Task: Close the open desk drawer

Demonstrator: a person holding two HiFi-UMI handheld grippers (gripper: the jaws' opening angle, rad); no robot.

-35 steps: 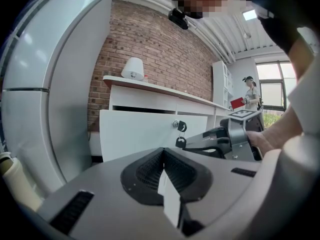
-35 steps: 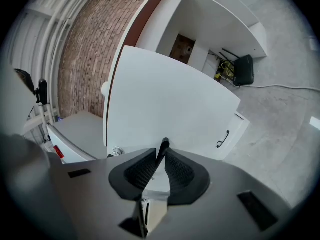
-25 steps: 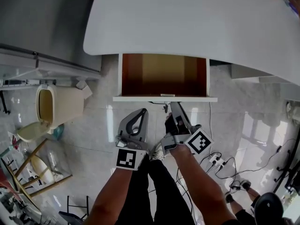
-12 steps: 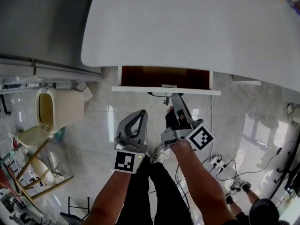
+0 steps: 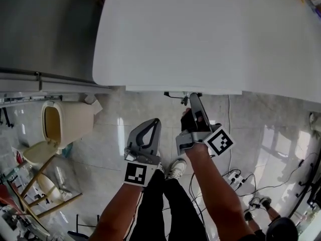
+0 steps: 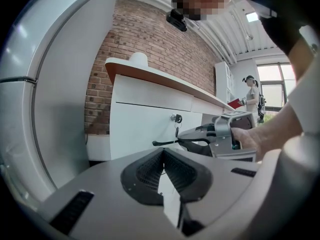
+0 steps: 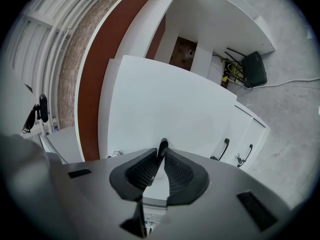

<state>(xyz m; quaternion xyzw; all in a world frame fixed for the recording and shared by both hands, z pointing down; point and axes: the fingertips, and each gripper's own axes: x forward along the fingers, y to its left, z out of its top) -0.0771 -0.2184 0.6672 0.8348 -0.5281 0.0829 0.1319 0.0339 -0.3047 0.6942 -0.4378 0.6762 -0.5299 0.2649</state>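
In the head view the white desk top (image 5: 200, 34) hides the drawer; only its white front (image 5: 150, 90) shows, as a thin strip at the desk edge. My right gripper (image 5: 192, 97) reaches that front beside the hanging key (image 5: 184, 100). In the right gripper view its pads (image 7: 150, 166) are closed on a thin black drawer handle (image 7: 163, 145) against the white front (image 7: 165, 109). My left gripper (image 5: 153, 122) hangs back over the floor, shut and empty. The left gripper view shows its jaws (image 6: 162, 152) closed, with the lock and key (image 6: 175, 119) and the right gripper (image 6: 220, 136) ahead.
A beige bin (image 5: 65, 122) stands on the tiled floor at left, below a grey cabinet (image 5: 45, 29). Power strip and cables (image 5: 235, 177) lie at right. Lower cupboard doors carry black handles (image 7: 225, 149). A person (image 6: 251, 96) stands far off by the window.
The drawer has slid in under the desk; its brown inside, wide open a second ago, is now hidden. Both grippers have moved toward the desk, the right one staying at the front.
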